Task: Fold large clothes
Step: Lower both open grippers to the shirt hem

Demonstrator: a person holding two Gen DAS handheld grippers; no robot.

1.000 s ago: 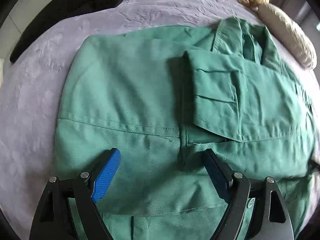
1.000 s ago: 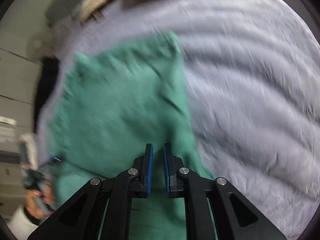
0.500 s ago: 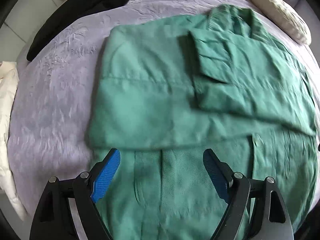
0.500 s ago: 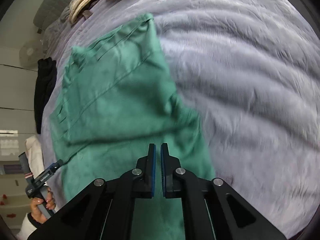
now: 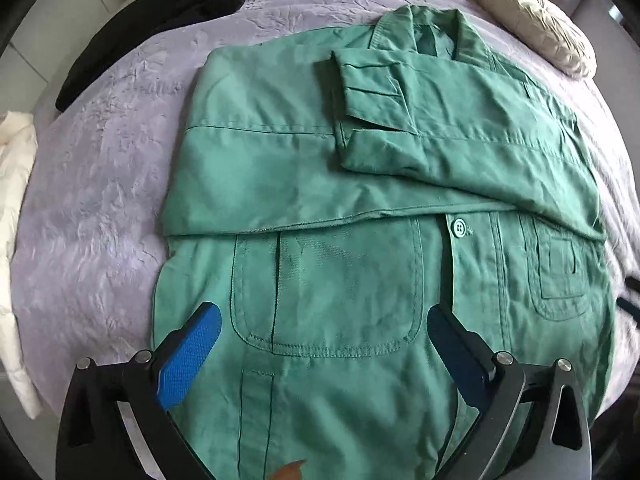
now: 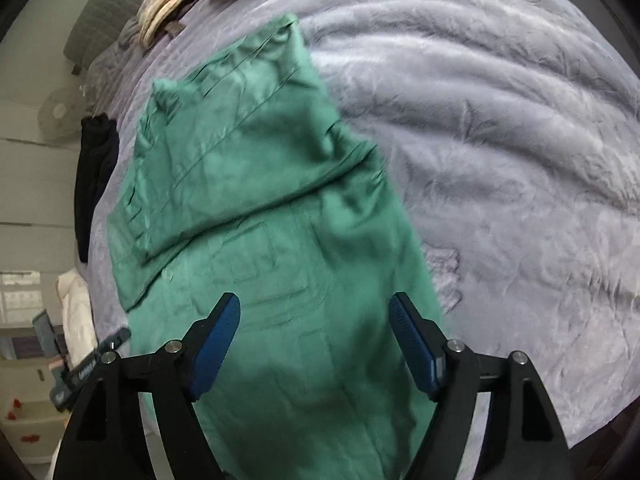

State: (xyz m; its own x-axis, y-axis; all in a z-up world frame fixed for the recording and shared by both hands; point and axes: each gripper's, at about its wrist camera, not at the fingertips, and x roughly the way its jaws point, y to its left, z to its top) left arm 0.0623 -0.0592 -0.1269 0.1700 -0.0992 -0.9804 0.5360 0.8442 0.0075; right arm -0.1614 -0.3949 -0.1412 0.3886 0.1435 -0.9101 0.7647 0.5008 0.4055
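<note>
I am holding my left gripper [image 5: 324,352] over the near part of a green jacket [image 5: 360,184] that is lying flat on the bed [image 5: 100,200], sleeves folded across its chest. Its jaws are opening wide, pinching nothing, with a chest pocket [image 5: 332,292] showing between them. My right gripper [image 6: 316,336] is hovering over the jacket's right edge, its jaws also opening with nothing between the pads. A black garment [image 5: 160,16] is lying at the far left, a pillow [image 5: 536,24] at the far right.
</note>
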